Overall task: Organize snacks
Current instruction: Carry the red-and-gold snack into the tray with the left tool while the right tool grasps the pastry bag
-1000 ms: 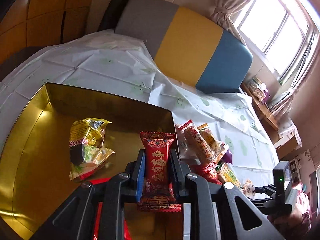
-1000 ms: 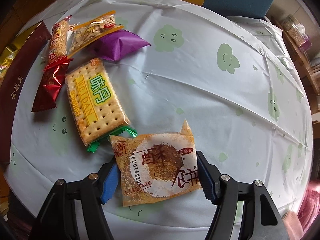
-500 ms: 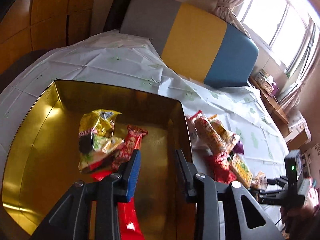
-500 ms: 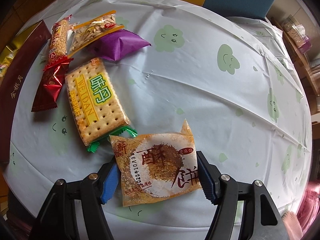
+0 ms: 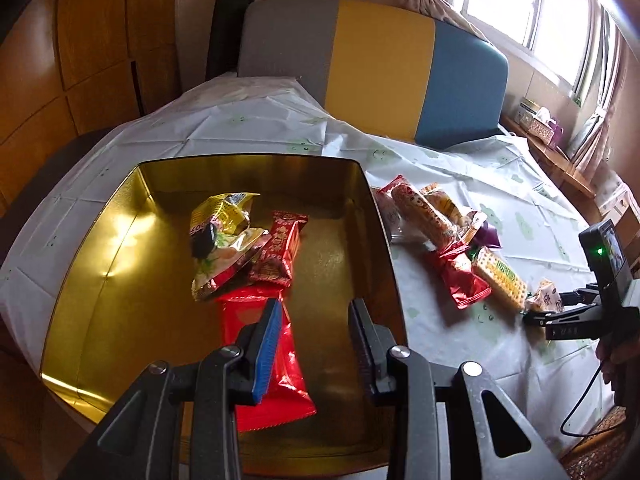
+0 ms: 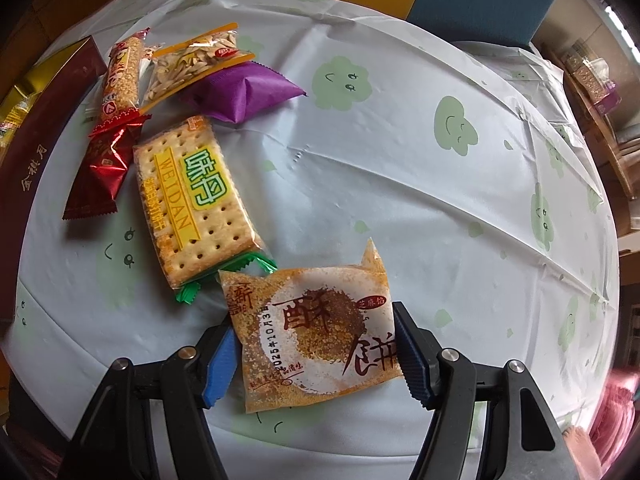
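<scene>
Sesame-cake packet (image 6: 316, 332) sits flat on the bench (image 6: 420, 184), right between the fingers of the right gripper (image 6: 316, 354), and that's the relation to watch. One blue pad (image 6: 218, 364) stands just off its left edge, the other (image 6: 412, 356) at its right edge; contact there is too close to call, and the wrapper shows no pinch. So the right fingers are spread around it, not squeezing. The packet is roughly square, its printed face up, with the fingers lined across its width. A close and a lift look like all that's needed.

Over on the left, the left gripper (image 5: 312, 344) hangs above the gold tin (image 5: 100, 280), fingers parted after just opening, nothing between them. Below lies a red packet (image 5: 276, 380) in the tin, with a patterned red one (image 5: 280, 252) and a yellow bag (image 5: 220, 240) further in.

The tin lies to the left of the loose pile: cracker pack (image 6: 192, 200), purple pouch (image 6: 244, 88), seed bag (image 6: 192, 64) and two red bars (image 6: 104, 148). Clearly the right hand is the nearer one for the sesame packet; the left is well apart from it. Thin film wrapper, so I'd expect it to crumple a little under the squeeze.
</scene>
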### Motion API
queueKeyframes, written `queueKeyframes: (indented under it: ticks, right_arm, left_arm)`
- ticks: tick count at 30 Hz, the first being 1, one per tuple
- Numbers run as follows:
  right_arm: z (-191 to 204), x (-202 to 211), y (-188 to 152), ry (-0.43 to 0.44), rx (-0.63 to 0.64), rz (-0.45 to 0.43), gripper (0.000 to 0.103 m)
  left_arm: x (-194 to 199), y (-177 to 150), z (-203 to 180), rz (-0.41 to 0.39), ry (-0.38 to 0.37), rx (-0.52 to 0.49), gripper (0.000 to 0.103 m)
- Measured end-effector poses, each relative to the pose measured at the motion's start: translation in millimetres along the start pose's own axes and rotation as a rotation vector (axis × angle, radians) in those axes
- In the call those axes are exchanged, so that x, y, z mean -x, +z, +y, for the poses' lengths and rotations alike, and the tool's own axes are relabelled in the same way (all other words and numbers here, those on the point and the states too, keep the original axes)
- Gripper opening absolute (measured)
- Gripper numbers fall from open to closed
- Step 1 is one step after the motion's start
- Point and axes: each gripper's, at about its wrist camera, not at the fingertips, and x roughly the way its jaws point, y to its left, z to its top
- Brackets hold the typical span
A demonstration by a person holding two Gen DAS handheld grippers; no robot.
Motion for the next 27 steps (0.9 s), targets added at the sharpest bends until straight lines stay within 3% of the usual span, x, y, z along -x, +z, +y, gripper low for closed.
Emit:
queueKeyframes:
  ticks: [12,24,27]
  right_arm:
    - [-10,-2,-2,0.005,-0.014,-0.008,0.072]
    - [3,2,-13,-0.037,-0.008,-0.048,0.071]
    - [4,6,-14,-0.017,-0.047,-0.04,0.065]
  left_arm:
    - [8,-15,17,-0.032,0.081,0.015,0.034]
    - [19,-23,54,-0.047,0.034,0.079,0.034]
    - [21,-26,65,-0.045,0.041,0.096,0.034]
